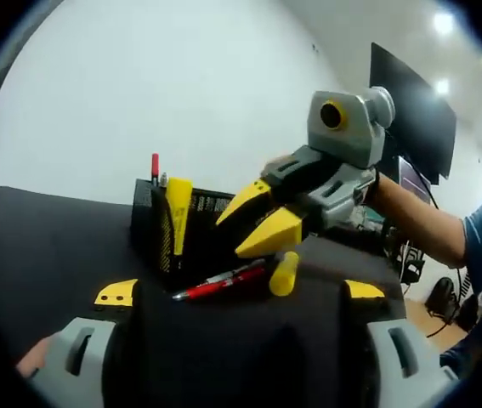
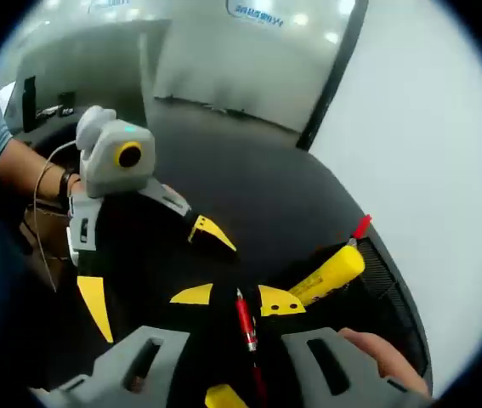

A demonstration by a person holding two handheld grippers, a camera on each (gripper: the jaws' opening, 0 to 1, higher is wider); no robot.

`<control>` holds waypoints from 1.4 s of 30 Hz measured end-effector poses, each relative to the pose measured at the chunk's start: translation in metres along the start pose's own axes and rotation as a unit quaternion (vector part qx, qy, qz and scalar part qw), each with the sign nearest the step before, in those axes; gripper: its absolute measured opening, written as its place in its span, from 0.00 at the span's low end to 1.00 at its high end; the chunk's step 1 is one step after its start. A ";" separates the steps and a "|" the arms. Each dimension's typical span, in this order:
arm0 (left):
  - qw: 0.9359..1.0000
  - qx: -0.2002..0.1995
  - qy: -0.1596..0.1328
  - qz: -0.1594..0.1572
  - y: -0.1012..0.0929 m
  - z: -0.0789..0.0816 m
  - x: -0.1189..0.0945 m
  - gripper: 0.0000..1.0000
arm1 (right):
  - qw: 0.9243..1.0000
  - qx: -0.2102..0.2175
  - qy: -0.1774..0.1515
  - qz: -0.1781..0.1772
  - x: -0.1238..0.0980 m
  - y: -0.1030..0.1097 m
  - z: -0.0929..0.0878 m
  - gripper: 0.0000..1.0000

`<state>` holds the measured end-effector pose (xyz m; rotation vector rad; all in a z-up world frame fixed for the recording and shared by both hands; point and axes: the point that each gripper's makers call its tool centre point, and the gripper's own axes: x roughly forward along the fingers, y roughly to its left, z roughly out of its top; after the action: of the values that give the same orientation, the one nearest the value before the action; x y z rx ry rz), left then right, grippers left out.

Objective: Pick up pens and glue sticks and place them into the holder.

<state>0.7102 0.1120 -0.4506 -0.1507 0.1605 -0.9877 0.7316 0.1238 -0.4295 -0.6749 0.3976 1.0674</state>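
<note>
across the lower half of both views spreads the black bench [image 1: 45, 246], and on it, just left of centre in the left gripper view, stands the dark mesh holder [image 1: 157, 234] with a yellow glue stick [image 1: 178, 212] and a red-tipped pen [image 1: 155, 166] already upright inside. in that view the right tongs [image 1: 266, 223] come in from the upper right, tips angled down over a red pen [image 1: 219, 283] lying flat at centre and a second yellow glue stick [image 1: 284, 274] just beside it. the right gripper view, at lower centre, shows the red pen between that tool's yellow tips; they stand moderately apart and are not yet closed on it. the left tongs [image 1: 241, 296] are spread wide at the bottom of their own view, holding nothing. to do the pick well, i would judge it best to bring the right tips down squarely either side of the pen near its middle, close firmly so the thin barrel cannot roll, then lift it clear and tilt it upright before lowering it into a free gap in the holder.
</note>
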 end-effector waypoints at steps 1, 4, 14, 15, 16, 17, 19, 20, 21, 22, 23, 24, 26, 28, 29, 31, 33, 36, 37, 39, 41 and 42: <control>1.000 0.002 0.001 -0.001 0.000 0.000 0.000 0.96 | 1.000 0.001 0.005 0.003 0.003 0.000 -0.002 0.15; 1.000 0.003 0.002 -0.001 0.000 -0.001 0.000 0.96 | 1.000 0.004 0.016 0.008 0.011 -0.001 -0.009 0.15; 1.000 -0.001 0.001 -0.002 0.000 0.000 -0.001 0.96 | 0.998 -0.009 0.059 -0.003 0.032 -0.006 -0.033 0.08; 1.000 0.000 0.002 -0.002 0.000 0.000 -0.001 0.96 | 0.998 -0.009 0.058 -0.005 0.032 -0.007 -0.034 0.08; 1.000 0.000 0.002 -0.002 0.000 0.000 -0.001 0.96 | 0.998 -0.008 0.059 -0.004 0.033 -0.007 -0.034 0.08; 1.000 0.000 0.002 -0.002 0.000 0.000 -0.001 0.96 | 0.998 -0.007 0.060 -0.003 0.034 -0.007 -0.034 0.08; 1.000 -0.001 0.001 -0.001 0.000 0.000 -0.001 0.96 | 0.998 -0.010 0.066 -0.003 0.035 -0.007 -0.036 0.08; 1.000 -0.001 0.001 -0.001 0.001 0.000 -0.001 0.96 | 0.998 -0.012 0.069 -0.004 0.036 -0.007 -0.038 0.08; 1.000 -0.002 0.001 -0.001 0.001 0.000 -0.001 0.96 | 0.997 -0.014 0.071 -0.004 0.037 -0.008 -0.038 0.08; 1.000 -0.002 0.000 0.000 0.001 0.000 -0.001 0.96 | 0.997 -0.013 0.073 -0.004 0.038 -0.008 -0.039 0.08; 1.000 -0.002 0.000 0.000 0.001 0.000 -0.001 0.96 | 0.997 -0.013 0.075 -0.003 0.038 -0.008 -0.040 0.08; 1.000 -0.002 0.000 0.000 0.001 0.000 -0.001 0.96 | 0.997 -0.012 0.075 -0.004 0.040 -0.008 -0.040 0.07; 1.000 -0.002 0.000 0.001 0.001 0.000 -0.001 0.96 | 0.997 -0.012 0.078 -0.004 0.042 -0.008 -0.042 0.06; 1.000 -0.003 -0.001 0.002 0.001 0.001 -0.001 0.96 | 0.996 -0.012 0.084 -0.006 0.045 -0.008 -0.046 0.06; 1.000 -0.003 -0.001 0.002 0.002 0.001 -0.001 0.96 | 0.996 -0.010 0.083 -0.007 0.045 -0.009 -0.046 0.06; 1.000 -0.004 -0.002 0.001 0.002 0.001 -0.001 0.96 | 0.996 -0.007 0.083 -0.009 0.045 -0.010 -0.047 0.06; 1.000 -0.004 -0.001 0.001 0.002 0.001 -0.001 0.96 | 0.996 -0.005 0.084 -0.008 0.045 -0.010 -0.048 0.06; 1.000 -0.004 -0.001 0.000 0.001 0.000 -0.001 0.96 | 0.996 -0.007 0.087 -0.008 0.044 -0.010 -0.048 0.06; 1.000 -0.004 -0.001 0.001 0.002 0.001 -0.001 0.96 | 0.996 -0.007 0.087 -0.007 0.044 -0.009 -0.048 0.06; 1.000 -0.004 0.000 0.001 0.002 0.000 -0.001 0.96 | 0.996 -0.010 0.092 -0.003 0.042 -0.009 -0.048 0.06; 1.000 -0.003 0.000 0.001 0.002 0.000 0.000 0.96 | 0.995 -0.018 0.101 -0.004 0.044 -0.010 -0.050 0.06; 1.000 -0.003 0.001 0.001 0.002 0.000 0.000 0.96 | 0.994 -0.025 0.103 -0.006 0.045 -0.011 -0.051 0.06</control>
<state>0.7118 0.1133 -0.4511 -0.1551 0.1657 -0.9846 0.7623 0.1161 -0.4911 -0.8360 0.5459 1.0026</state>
